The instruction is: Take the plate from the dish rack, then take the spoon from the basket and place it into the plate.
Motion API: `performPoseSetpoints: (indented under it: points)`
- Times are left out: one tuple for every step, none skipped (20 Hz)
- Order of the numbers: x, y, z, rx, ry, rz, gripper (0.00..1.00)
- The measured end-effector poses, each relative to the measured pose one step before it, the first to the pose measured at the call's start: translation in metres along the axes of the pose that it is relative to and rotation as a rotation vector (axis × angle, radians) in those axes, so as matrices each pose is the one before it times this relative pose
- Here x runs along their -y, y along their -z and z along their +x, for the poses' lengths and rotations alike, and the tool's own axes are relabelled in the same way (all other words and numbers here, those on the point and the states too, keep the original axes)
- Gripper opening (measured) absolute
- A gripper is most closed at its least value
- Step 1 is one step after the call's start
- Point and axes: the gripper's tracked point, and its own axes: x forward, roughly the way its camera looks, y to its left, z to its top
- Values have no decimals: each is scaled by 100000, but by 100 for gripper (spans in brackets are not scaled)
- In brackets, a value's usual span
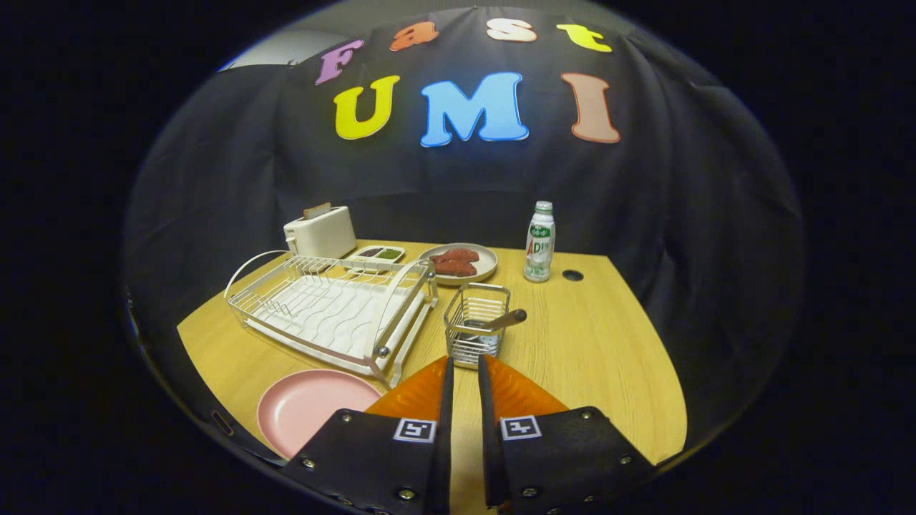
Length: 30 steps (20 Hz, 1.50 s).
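I'm working over a light wooden table (594, 343) in a booth hung with black cloth. Nearest me, the gripper (465, 368) has its fingers drawn close, a narrow slit between them and nothing held. At my eight o'clock, just beside the left finger, the pink plate (311, 411) lies flat on the table, already out of the dish rack (329, 307), which stands empty at my eleven o'clock with its corner almost over the plate's rim. Dead ahead at twelve, just beyond the fingertips, is the wire basket (476, 329), the spoon (501, 320) leaning in it with its handle poking out toward one o'clock.

My worry is the basket: it looks light, so a narrow-fingered approach could shove or tip it. The handle is slim and slanted, so an off-centre pinch may let it swivel or slip.

Farther off sit a plate of red food (458, 263), a bottle (539, 242), a small dish (379, 253) and a toaster (320, 230).
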Motion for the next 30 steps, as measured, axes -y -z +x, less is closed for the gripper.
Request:
performPoseSetpoints:
  points:
    - [319,-411,141,2913,1253,-1634,18]
    - [-88,-288,-133,2106,236,-324,19]
    - [165,-93,270,1066,84,816,18]
    - [393,148,343,700,356,1119,19]
    - [570,157,389,436,1158,1285,19]
    - [519,124,487,780,635,2727,18]
    - [378,295,527,410,241,2335,18]
    - [359,302,672,570,306,1458,18]
    - [334,303,704,-368,158,1174,18]
    - [94,10,690,948,-258,1674,18]
    - [-82,-369,870,1225,-422,1297,18]
    - [29,-63,729,672,-162,406,18]
    - [-4,-140,796,411,-374,17,18]
    - [6,-127,668,269,-43,-78,18]
    - [188,-524,517,1209,367,-25,18]
    - [118,-496,343,1795,-118,505,18]
    - [-11,-473,554,1273,-479,1079,19]
    - [100,-266,473,1286,-683,1079,19]
    - [-24,-142,580,372,-936,1171,19]
    - [-128,188,399,-659,-1596,1817,19]
    - [-348,160,240,-1818,-2181,2097,19]
    - [-296,67,235,-800,-2013,1635,19]
    - [58,-281,303,639,-309,110,19]
    - [127,-192,280,582,53,-137,19]
    - [-190,-138,311,188,-357,402,18]
    - [-460,30,506,-65,-1241,881,18]
    - [-438,60,267,-406,-1397,1227,18]
    - [-44,415,216,-1538,72,568,19]
    - [84,211,327,-653,403,-479,18]
    - [-154,-115,101,-233,-350,-556,19]
